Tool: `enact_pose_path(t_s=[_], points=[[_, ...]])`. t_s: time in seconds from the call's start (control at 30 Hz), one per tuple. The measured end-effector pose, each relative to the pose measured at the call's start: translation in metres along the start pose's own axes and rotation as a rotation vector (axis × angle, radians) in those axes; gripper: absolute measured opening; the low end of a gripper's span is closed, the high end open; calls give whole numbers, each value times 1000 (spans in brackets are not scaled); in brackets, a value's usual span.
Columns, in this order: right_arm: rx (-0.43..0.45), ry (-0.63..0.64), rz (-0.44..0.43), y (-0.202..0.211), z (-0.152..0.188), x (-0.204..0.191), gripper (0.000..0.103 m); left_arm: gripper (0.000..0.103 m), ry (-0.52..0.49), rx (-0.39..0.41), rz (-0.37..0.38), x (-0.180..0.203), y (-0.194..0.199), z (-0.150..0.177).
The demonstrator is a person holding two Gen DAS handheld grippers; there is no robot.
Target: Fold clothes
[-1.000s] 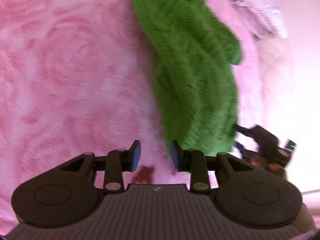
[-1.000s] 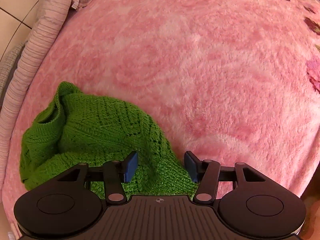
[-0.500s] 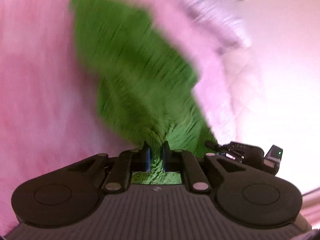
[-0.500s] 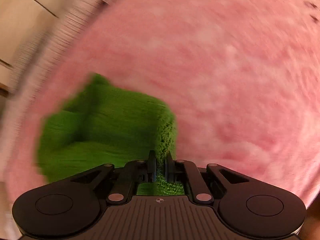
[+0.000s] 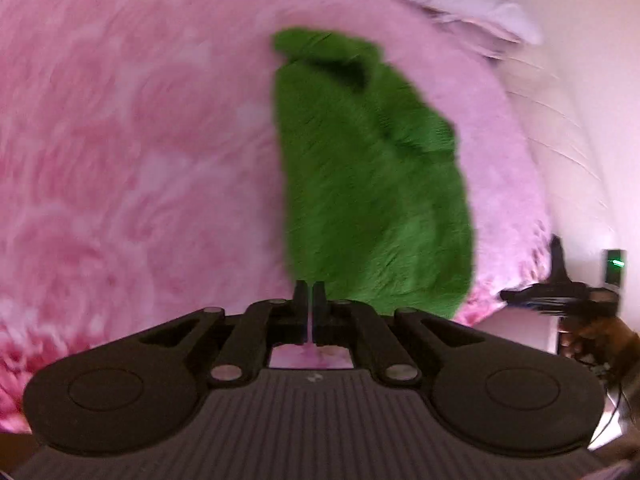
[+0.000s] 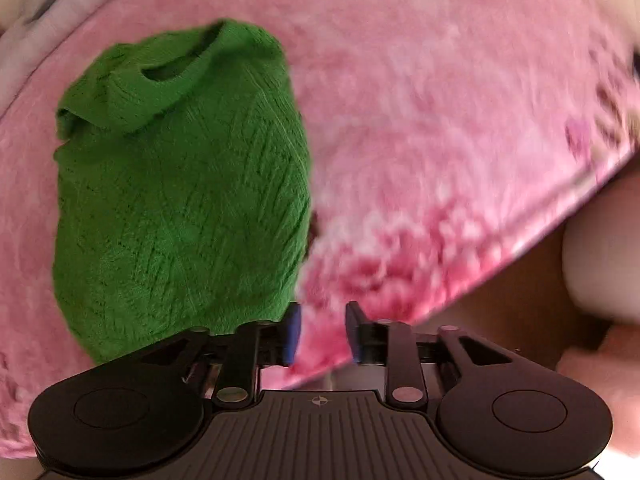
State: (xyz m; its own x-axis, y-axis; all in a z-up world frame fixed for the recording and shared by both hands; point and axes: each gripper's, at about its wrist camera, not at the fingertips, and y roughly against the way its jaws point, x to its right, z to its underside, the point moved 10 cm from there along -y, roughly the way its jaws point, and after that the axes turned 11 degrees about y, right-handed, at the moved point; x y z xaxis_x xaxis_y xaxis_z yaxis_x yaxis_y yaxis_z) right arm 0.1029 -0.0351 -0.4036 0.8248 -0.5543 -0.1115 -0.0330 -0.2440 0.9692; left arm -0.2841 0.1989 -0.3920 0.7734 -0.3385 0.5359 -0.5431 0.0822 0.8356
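Nearest in the left wrist view, the left claw (image 5: 309,292) has its two dark fingers pressed almost together with only a thin slit between them and nothing caught there; pink pile shows through the slit. In the right wrist view the right claw (image 6: 319,330) stands parted, its blue-padded fingertips (image 6: 293,326) apart and empty above the edge of the bed. Both claw bodies are matte black plastic with ribbed grey decks and round pivot caps; a small emblem sits on each deck, too small to read.

Just beyond the claws lies the green sweater (image 6: 182,196), a chunky knit with a raised lattice pattern, folded into a compact rounded bundle with its neck opening at the far end. It rests on the pink blanket (image 6: 420,128), a plush, fleecy cover with darker rose swirls that is spread over the bed. The left view is blurred, so the sweater (image 5: 372,184) shows there only as a fuzzy green mass.

Further off, a pale ruffled fabric (image 5: 472,4) edges the blanket. At far right in the left view, a dark device with a green light (image 5: 614,266) is visible.
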Motion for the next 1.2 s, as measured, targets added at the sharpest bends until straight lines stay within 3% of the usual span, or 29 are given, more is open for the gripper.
enact_pose_path(t_s=[0.13, 0.47, 0.6, 0.63, 0.67, 0.7, 0.8, 0.93, 1.0, 1.07, 1.1, 1.2], points=[[144, 39, -74, 0, -47, -28, 36, 3, -14, 45, 19, 2, -26, -28], [279, 443, -123, -57, -152, -99, 41, 11, -46, 142, 33, 37, -105, -127], [282, 603, -208, -87, -172, -129, 49, 12, -23, 165, 29, 47, -122, -150], [273, 652, -231, -93, -174, -136, 47, 12, -20, 170, 24, 50, -124, -155], [265, 705, -254, -98, -175, -142, 35, 12, -17, 176, 20, 53, -126, -160], [273, 728, -273, -100, -184, -145, 1, 12, -15, 181, 15, 56, -129, -166], [367, 691, -309, -88, -240, -141, 2, 12, -7, 198, 2, 65, -135, -181], [643, 457, -197, -49, -369, -98, 2, 12, 4, 219, -16, 77, -144, -202], [614, 331, -160, -56, -402, -68, 10, 13, 3, 243, -26, 84, -148, -220], [559, 218, -129, -65, -427, -38, 41, 15, -2, 258, -43, 87, -154, -237], [518, 178, -144, -73, -432, -25, 66, 16, -6, 262, -50, 88, -157, -245], [383, 102, -246, -101, -411, 3, 70, 20, -41, 255, -56, 91, -174, -262]])
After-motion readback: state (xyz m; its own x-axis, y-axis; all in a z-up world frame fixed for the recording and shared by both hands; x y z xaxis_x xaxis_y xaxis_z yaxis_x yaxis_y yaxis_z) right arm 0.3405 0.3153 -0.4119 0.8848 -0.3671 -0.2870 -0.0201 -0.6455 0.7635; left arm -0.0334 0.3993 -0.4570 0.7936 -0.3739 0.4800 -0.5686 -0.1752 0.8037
